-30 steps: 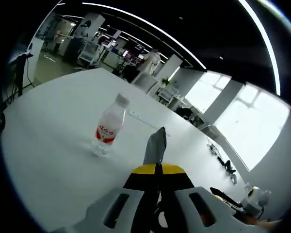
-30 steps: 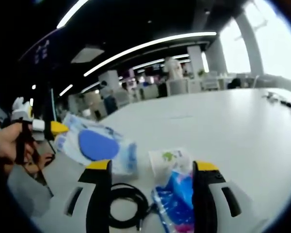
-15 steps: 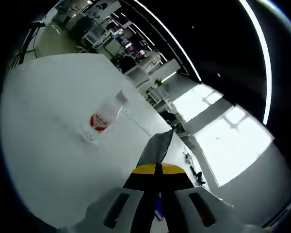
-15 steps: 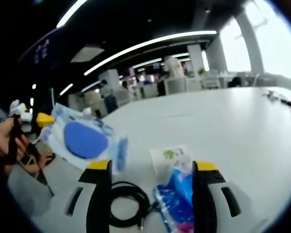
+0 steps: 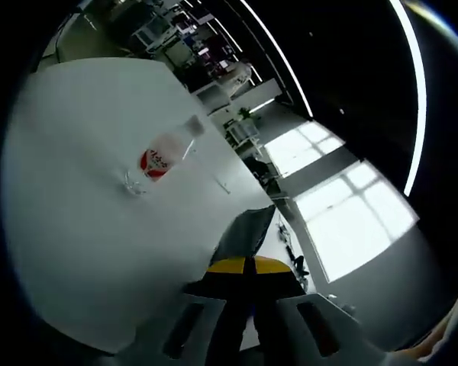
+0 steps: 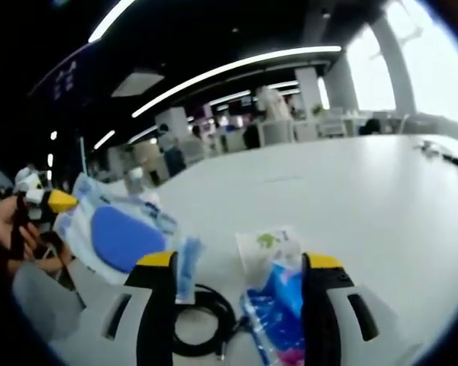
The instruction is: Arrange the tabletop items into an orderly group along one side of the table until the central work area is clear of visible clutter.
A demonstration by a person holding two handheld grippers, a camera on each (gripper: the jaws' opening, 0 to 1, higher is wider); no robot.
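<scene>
My left gripper (image 6: pixel 61 201) is clamped on a blue-and-white packet (image 6: pixel 118 235) held above the counter (image 6: pixel 382 198), while my right gripper (image 6: pixel 240 267) stands wide open, holding nothing.

1. The right gripper (image 6: pixel 240 274) is standing with its two yellow-tipped jaws wide apart above the white table (image 6: pixel 382 191).
2. A coiled black cable (image 6: pixel 202 316) is lying between the jaws.
3. A blue packet (image 6: pixel 278 313) is lying just inside the right-hand jaw, with a white sachet (image 6: pixel 269 248) touching its far edge.
4. At the left, the left gripper (image 6: pixel 57 201) is clamping a clear pouch with a blue oval (image 6: pixel 122 232), held by a hand (image 6: pixel 8 229).
</scene>
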